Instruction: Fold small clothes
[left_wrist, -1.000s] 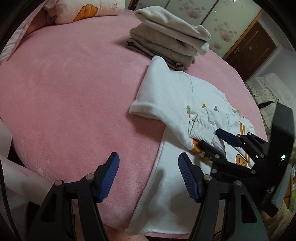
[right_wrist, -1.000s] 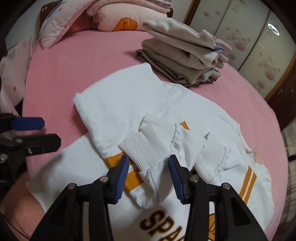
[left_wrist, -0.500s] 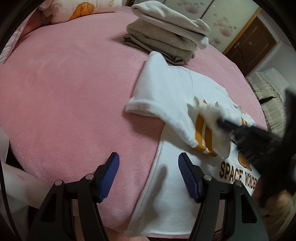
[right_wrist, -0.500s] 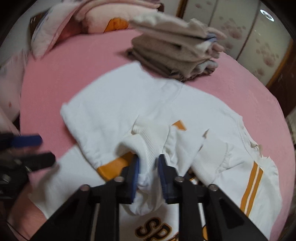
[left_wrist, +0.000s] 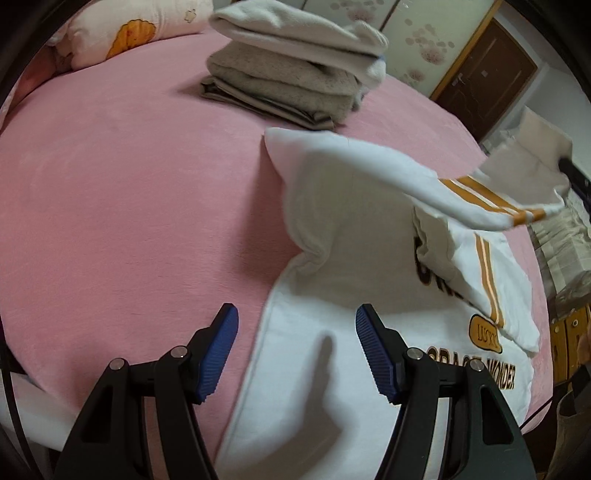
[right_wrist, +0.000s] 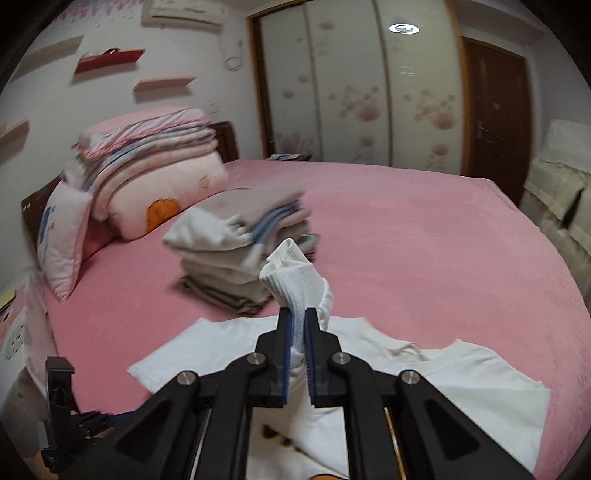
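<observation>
1. The bed (left_wrist: 122, 192) is big and pink, and the other things lie on it.
2. The shirt (left_wrist: 343, 280) is white with orange stripes. It lies spread on the bed near the front edge. Black letters show on its front.
3. The pile (left_wrist: 291, 85) of folded grey and white clothes sits on the bed behind the shirt, a little apart from it.
4. The pillow (right_wrist: 166, 199) is pink with an orange shape. It lies at the head of the bed, behind the pile.
5. The sleeve (left_wrist: 424, 184) is lifted up off the shirt. It stretches through the air toward the right side.
6. The left gripper (left_wrist: 295, 347) has its blue fingers (left_wrist: 218, 350) wide apart and holds nothing. The side edge of the shirt lies under the gap between them, not touching them.
7. The right gripper (right_wrist: 298, 332) has its fingers pressed tight on the cuff (right_wrist: 295, 277).
8. The cuff is ribbed and white. It sticks up from between the right fingers, above the shirt.
</observation>
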